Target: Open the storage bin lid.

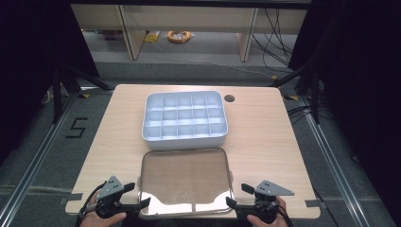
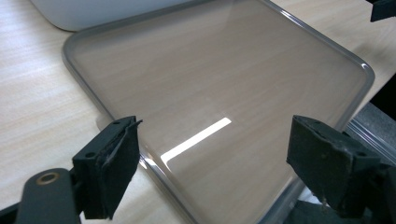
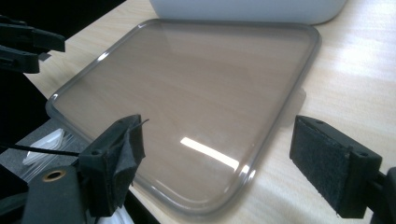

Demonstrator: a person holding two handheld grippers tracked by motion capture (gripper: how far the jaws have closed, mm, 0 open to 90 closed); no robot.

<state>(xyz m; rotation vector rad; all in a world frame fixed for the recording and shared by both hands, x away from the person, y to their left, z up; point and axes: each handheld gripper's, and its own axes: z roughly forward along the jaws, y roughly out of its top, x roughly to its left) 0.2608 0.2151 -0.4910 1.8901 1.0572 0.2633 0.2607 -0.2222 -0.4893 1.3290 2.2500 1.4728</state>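
Both tongs sit at the near desk edge: left tongs [image 1: 142, 204] and right tongs [image 1: 231, 202], one at each near corner of the clear lid [image 1: 185, 179]. Jaws on both stand wide apart, holding nothing. In each gripper view the jaws straddle a near corner of the lid, not closed on it.

Lid [image 2: 219, 93] lies flat on the desk [image 1: 265, 127], its near edge at or slightly past the desk's near edge, its far edge just beside the white divided box [image 1: 184, 118].

Handling, my read: thin transparent plastic, light, glossy so likely slippery, probably flexes if lifted from one corner. Raised rim [image 3: 273, 126] is the only real grip feature. Pinch rim at both near corners, lift evenly. Flat centre offers nothing to hold.
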